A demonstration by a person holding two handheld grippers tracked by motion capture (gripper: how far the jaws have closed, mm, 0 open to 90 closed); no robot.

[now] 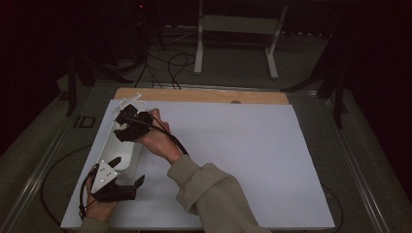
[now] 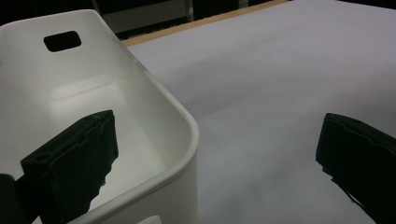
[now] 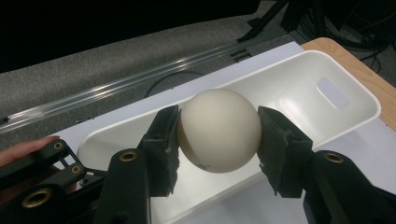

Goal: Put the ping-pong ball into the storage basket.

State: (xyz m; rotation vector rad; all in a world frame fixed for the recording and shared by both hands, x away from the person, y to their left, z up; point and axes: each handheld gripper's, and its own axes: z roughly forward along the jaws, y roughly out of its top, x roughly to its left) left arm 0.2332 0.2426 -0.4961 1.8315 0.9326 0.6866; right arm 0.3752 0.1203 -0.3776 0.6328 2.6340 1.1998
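I could read no brand or writing anywhere. My right gripper (image 3: 218, 135) was clamped on a smooth cream-white ball (image 3: 219, 129), holding it over the long white plastic bin (image 3: 299, 79) along the tabletop's left edge. My left gripper (image 2: 217, 158) had its jaws apart, astride the bin's near corner wall, one jaw inside and one over the white sheet (image 2: 280, 70).

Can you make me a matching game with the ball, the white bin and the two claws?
Things:
1. white ball
2. white bin
3. left claw
4. right claw

States:
A. open, one jaw inside the bin, one outside
B. lying on the white sheet
C. squeezing the ball
D. held above the bin

Pairs: 1-D, 2-B, 3-A, 4-C
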